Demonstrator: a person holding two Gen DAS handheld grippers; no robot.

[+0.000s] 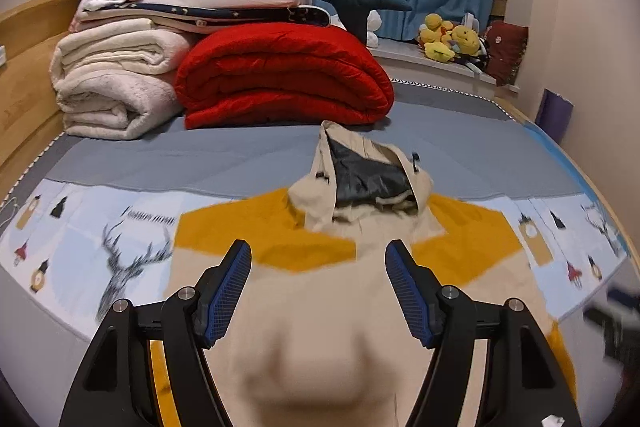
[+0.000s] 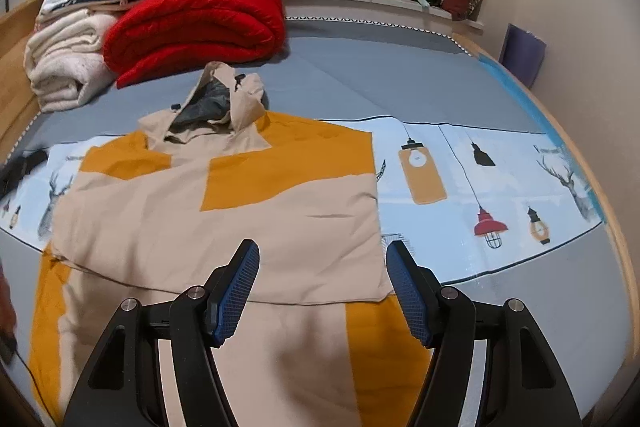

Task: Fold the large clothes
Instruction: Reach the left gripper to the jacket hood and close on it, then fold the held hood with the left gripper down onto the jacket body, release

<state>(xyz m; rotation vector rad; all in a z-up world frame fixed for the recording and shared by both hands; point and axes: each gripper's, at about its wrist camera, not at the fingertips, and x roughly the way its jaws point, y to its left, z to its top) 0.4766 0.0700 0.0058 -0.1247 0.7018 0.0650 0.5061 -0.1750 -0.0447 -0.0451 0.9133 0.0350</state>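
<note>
**Both tools open over the hooded jacket; a fold already lies across its middle**

Garment: a beige and mustard hooded jacket (image 2: 224, 211) lies flat on the bed (image 2: 360, 83), hood (image 2: 224, 99) toward the far end, where stacked blankets, including a red quilt (image 2: 196, 23), sit. The grey hood lining faces up. In the right wrist view a beige panel overlies the lower body, its free edge running straight across just ahead of the tool; more jacket shows below that edge. Judgement: this is a fold laid over on purpose to narrow or shorten the garment, and the flat spread on the printed bedsheet (image 2: 500, 187) keeps the layers from bunching.

Left tool (image 1: 318, 255): jaws wide apart, nothing between the pads. It hangs above the jacket's beige midline, pointing at the hood. The cloth just below it is blurred, so contact cannot be told.

Right tool (image 2: 322, 255): jaws wide apart, empty. It sits over the right corner of the folded panel; the panel's right edge passes between the fingers, the folded edge just below the tips. Pads do not press cloth.

Judgement: one fold is down and let go; the next grasp points are likely near the hem or the hood end. Risk: the slippery lining and loose hood may shift when the next layer is lifted.
</note>
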